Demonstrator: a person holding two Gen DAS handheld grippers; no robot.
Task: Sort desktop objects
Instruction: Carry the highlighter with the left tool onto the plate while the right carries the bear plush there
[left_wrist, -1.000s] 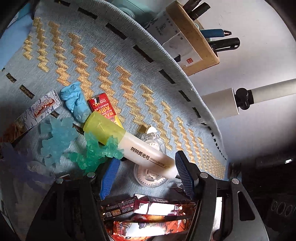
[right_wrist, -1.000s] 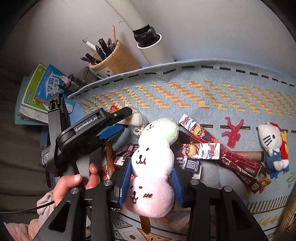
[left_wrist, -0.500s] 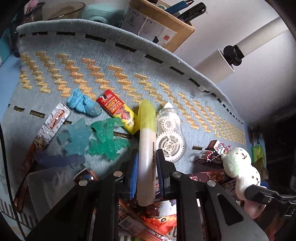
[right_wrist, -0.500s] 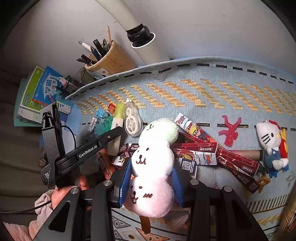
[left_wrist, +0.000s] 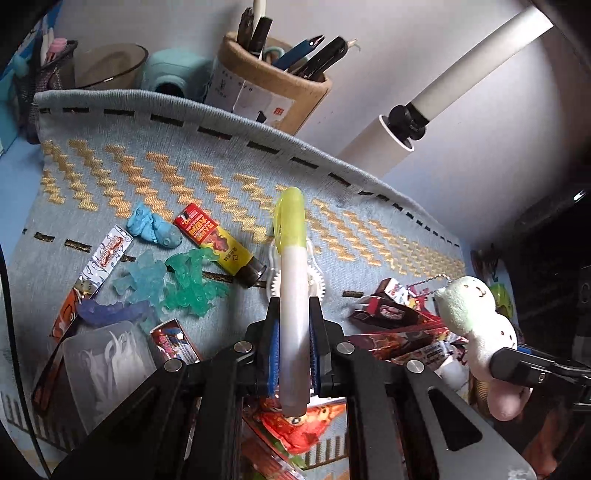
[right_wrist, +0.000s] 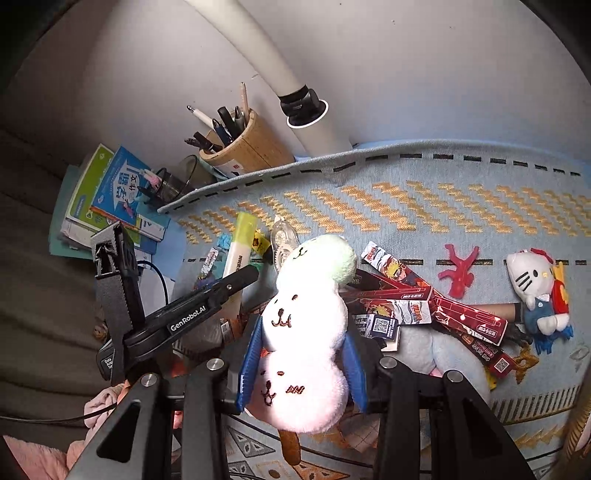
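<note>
Left hand-held gripper (left_wrist: 293, 343) is clamped tight on a yellow-capped highlighter (left_wrist: 291, 295), pads squeezing the pale barrel around its middle, cap pointing away toward the far edge of the blue woven mat (left_wrist: 221, 166). It looks lifted clear of the mat, hanging over the clear correction tape dispenser (left_wrist: 275, 258). Highlighter is light, stiff and smooth plastic, so I'd guess it could swivel or slide if pinched near one end; mid-barrel like this seems the sensible spot.

Right hand-held gripper (right_wrist: 301, 354) is only partway closed, but that's because it's hugging a stacked plush toy (right_wrist: 308, 325), green head on top and pinkish-white lumps below, gripped at the waist between two lumps. Soft and squashy, basically weightless, nothing to break. The pinch point between the bulges should keep it from slipping out.

Rest of the clutter sits on the mat: translucent green figure (left_wrist: 192, 284) and blue ones to the left, card packs (right_wrist: 399, 291) near the middle, a Hello Kitty plush (right_wrist: 535, 288) far right. Bamboo pen holder (left_wrist: 269, 85) stands just beyond the mat's far edge on the tabletop, which to me looks like the obvious home for the highlighter.
</note>
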